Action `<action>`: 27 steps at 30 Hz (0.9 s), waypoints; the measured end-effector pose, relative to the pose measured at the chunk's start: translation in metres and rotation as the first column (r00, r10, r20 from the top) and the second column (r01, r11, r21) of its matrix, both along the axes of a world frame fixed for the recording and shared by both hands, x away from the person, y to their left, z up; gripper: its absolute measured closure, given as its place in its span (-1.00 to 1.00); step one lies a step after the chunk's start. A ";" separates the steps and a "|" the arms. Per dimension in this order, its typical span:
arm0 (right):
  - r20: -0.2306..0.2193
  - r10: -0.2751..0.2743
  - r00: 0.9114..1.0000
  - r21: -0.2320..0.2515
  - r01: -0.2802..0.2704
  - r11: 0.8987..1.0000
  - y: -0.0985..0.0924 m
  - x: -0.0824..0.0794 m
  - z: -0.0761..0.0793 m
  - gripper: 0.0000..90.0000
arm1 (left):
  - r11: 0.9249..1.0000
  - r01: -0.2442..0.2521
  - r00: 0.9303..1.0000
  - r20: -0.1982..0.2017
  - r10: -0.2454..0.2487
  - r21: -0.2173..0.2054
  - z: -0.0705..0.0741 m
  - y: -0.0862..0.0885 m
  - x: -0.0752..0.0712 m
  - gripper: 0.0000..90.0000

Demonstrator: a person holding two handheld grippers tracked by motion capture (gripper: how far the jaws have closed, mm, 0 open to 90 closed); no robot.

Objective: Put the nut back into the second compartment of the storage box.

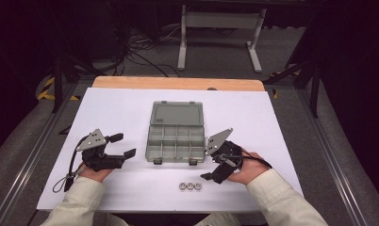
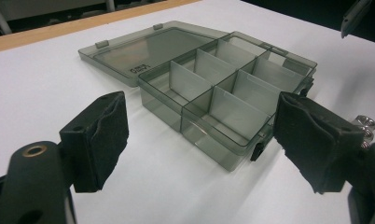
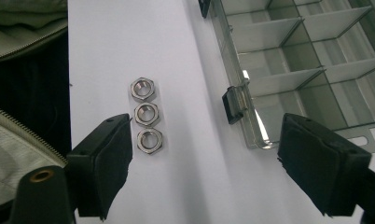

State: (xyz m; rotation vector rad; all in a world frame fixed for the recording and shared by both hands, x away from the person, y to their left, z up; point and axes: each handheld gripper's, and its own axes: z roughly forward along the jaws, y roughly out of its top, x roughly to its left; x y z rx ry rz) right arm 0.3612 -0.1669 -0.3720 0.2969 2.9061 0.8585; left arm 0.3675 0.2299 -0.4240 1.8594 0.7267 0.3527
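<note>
Item: three steel hex nuts (image 1: 190,186), in a touching row at lower centre of the high view, on the white board (image 1: 131,108), just below the organiser box.
Item: smoky clear organiser box (image 1: 176,143), centre of frame, divided into small compartments, all bare; lid (image 1: 174,113) laid flat open toward the top; two black latches (image 1: 193,162) on the lower edge. Small embossed lettering on the lid, too faint to read.
Left gripper (image 1: 124,146): lower left, jaws spread wide, holding nothing, pointed at the box from the left, apart from it.
Right gripper (image 1: 211,175): lower right, jaws apart, nothing between the pads; in the right gripper view (image 3: 195,163), nearest nut just beside the left pad, box latch and corner beside the right pad.
Surroundings: wooden table edge (image 1: 178,83) at upper centre; grey floor with cables and a white stand (image 1: 220,28) at top.
</note>
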 end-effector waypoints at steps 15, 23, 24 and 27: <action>-0.011 0.033 0.999 -0.064 -0.033 0.997 0.015 -0.007 -0.020 -0.45 | 1.000 -0.004 1.000 0.000 0.004 0.005 -0.001 0.000 0.001 -0.58; -0.013 0.051 0.999 -0.094 -0.052 0.994 0.023 -0.010 -0.029 -0.37 | 1.000 -0.004 1.000 -0.004 0.004 0.000 -0.001 0.000 0.001 -0.58; -0.017 0.052 0.999 -0.096 -0.053 0.994 0.023 -0.010 -0.029 -0.36 | 1.000 -0.004 1.000 -0.004 0.004 0.000 -0.001 0.000 0.001 -0.58; -0.024 0.059 0.998 -0.117 -0.061 0.991 0.025 -0.012 -0.034 -0.33 | 1.000 -0.008 1.000 -0.005 0.008 0.003 -0.001 0.000 0.001 -0.58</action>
